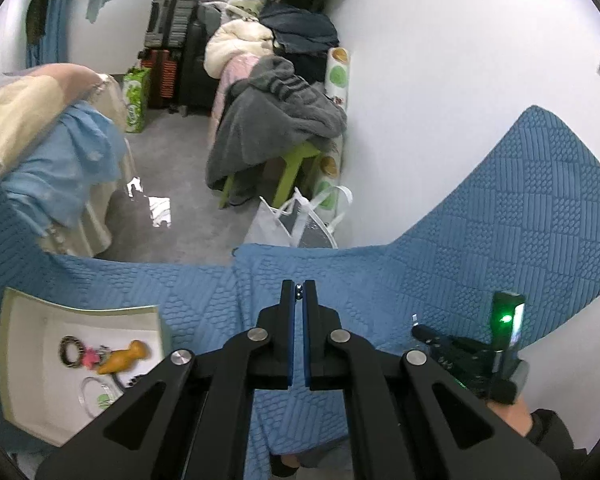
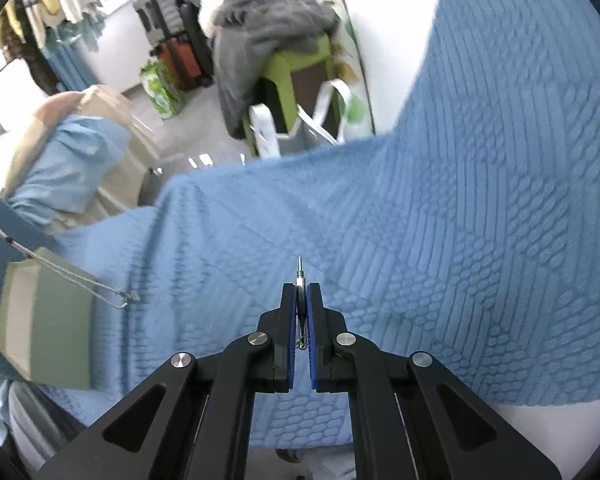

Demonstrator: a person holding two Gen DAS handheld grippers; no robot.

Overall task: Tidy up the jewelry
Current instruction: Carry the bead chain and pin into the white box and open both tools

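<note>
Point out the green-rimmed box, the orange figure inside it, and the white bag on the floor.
green-rimmed box (image 1: pixel 80 310), left wrist view, far rim.
orange figure (image 1: pixel 124 357), left wrist view, body.
white bag (image 1: pixel 270 228), left wrist view, front panel.

Black tongs (image 1: pixel 299 292), blue pads (image 2: pixel 289 320), silver rivets, black sleeve (image 1: pixel 556 432)

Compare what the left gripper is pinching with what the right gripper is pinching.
The left gripper pinches small dark beads, while the right gripper pinches a slim silver metal piece. The dark beads sit just between the fingertips; the silver metal piece runs along the pads and pokes out past the tips. The beads look round, the metal piece thin and straight. Both grippers are shut on their item above the blue quilted cover.
</note>
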